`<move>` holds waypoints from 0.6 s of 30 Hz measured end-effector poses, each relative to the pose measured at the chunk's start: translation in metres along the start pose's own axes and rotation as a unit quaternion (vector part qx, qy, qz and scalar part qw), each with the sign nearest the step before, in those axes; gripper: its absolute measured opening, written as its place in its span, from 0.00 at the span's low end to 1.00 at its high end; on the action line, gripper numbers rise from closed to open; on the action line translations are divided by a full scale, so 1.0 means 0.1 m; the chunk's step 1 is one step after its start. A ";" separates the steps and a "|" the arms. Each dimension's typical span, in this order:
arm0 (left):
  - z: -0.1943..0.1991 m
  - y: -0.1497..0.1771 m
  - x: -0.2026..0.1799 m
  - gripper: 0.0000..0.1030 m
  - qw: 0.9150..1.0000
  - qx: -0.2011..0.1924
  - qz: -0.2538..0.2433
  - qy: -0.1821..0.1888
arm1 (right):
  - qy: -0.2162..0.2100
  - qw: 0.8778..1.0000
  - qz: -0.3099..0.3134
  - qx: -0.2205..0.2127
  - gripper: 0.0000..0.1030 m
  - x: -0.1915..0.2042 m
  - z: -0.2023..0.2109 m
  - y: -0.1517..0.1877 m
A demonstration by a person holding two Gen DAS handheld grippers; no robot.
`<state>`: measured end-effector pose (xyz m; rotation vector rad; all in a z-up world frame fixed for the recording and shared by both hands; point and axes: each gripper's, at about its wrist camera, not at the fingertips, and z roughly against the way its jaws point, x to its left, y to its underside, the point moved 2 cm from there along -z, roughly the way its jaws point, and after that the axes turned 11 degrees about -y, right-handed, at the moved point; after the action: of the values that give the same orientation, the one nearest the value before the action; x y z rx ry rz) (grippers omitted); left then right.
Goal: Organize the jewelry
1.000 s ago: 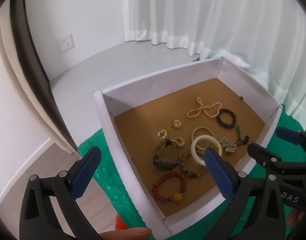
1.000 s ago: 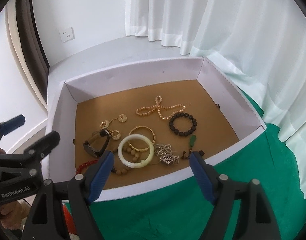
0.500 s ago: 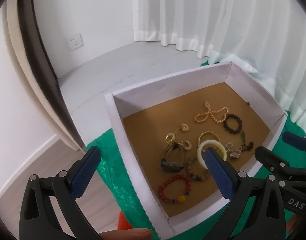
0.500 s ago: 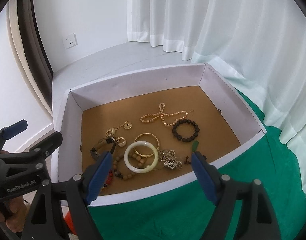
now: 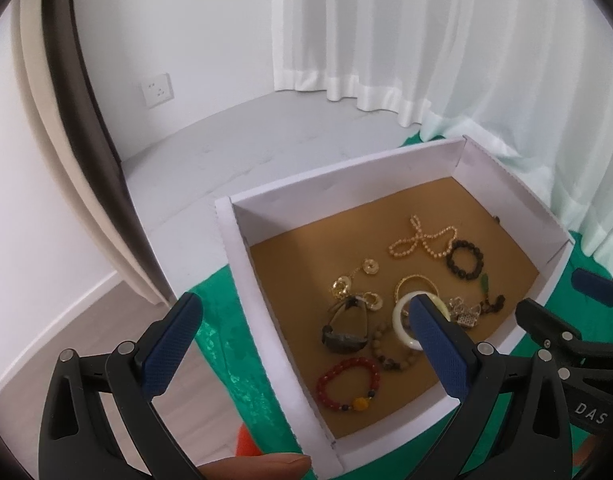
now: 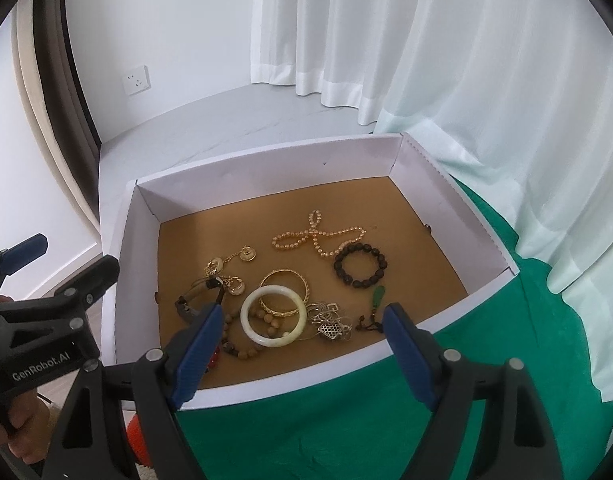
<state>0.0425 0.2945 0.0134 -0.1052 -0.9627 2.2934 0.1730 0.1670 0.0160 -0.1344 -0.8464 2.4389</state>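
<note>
White-walled box [image 6: 266, 168] keeps tangled jewelry [image 6: 290, 292] corralled; left gripper [image 5: 302, 336] and right gripper [image 6: 302, 332] hover above, fingers released, holding nothing.

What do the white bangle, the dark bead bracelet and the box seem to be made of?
White bangle: likely jade or glass; smooth, glossy, milky and slightly translucent.
Dark bead bracelet: perhaps wood or dark stone; round, nearly black beads with a dull sheen.
Box: cardboard; thin white folded walls and a matte brown floor.

White wall [image 6: 166, 20], wall socket [image 6: 137, 79], sheer curtains [image 6: 386, 40], grey floor [image 6: 234, 120]
</note>
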 end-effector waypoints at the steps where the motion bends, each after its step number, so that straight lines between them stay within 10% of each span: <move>1: 0.00 0.00 0.00 0.99 1.000 0.001 0.000 0.002 | 0.000 1.000 0.001 0.000 0.81 0.00 0.00 0.00; 18: -0.02 0.02 -0.05 0.99 1.000 0.005 -0.006 0.003 | 0.009 1.000 0.006 0.009 0.81 -0.01 -0.04 0.01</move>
<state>0.0461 0.2913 0.0101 -0.1017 -0.9466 2.2843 0.1740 0.1680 0.0126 -0.1546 -0.8186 2.4524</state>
